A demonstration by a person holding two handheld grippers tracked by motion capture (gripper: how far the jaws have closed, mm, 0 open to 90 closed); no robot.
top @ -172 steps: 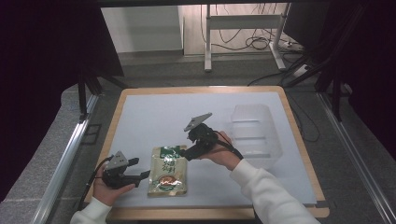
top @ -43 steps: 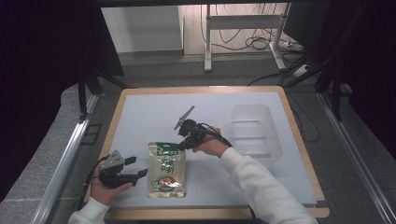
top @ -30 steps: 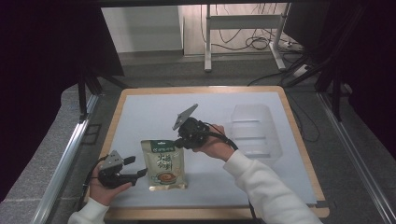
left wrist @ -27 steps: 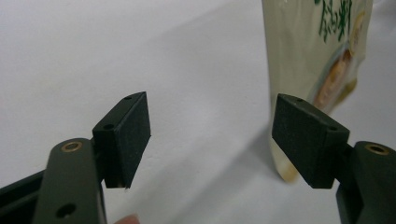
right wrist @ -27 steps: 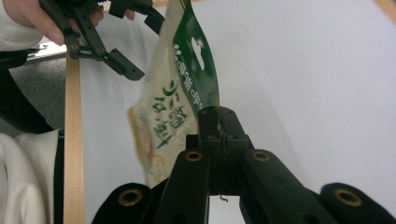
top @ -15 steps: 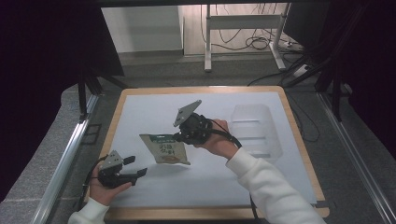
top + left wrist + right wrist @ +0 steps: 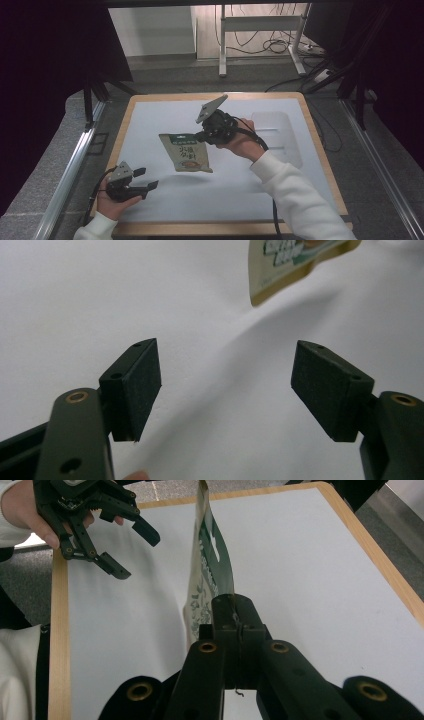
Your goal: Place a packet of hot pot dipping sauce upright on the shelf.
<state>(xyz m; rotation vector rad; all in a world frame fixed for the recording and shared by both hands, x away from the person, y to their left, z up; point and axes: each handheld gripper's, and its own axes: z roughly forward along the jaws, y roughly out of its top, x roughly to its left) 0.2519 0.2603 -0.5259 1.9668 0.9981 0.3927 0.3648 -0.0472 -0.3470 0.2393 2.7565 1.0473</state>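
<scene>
Across the middle of the high view lies a white table top [image 7: 165, 112] framed by a wooden rim, with dark floor and metal rails on both sides. At its far right sits a clear plastic tray [image 7: 278, 137], resting on the white surface well apart from both hands. A snack pouch [image 7: 186, 152], gold-edged with a green band and printed lettering, hangs lifted off the table near its centre, tilted, its shadow on the surface below. The right gripper [image 7: 204, 136], held in the person's right hand with a white sleeve behind it, is clamped on the pouch's upper right edge; in the right gripper view the two black jaws are pressed together on the thin edge of the pouch [image 7: 207, 575]. The left gripper [image 7: 148, 179] rests low near the table's front left corner, held in the left hand, jaws spread wide and grasping nothing; in its own view the two pads [image 7: 137, 380] stand far apart over bare white surface, the pouch's corner [image 7: 295, 262] beyond them.
</scene>
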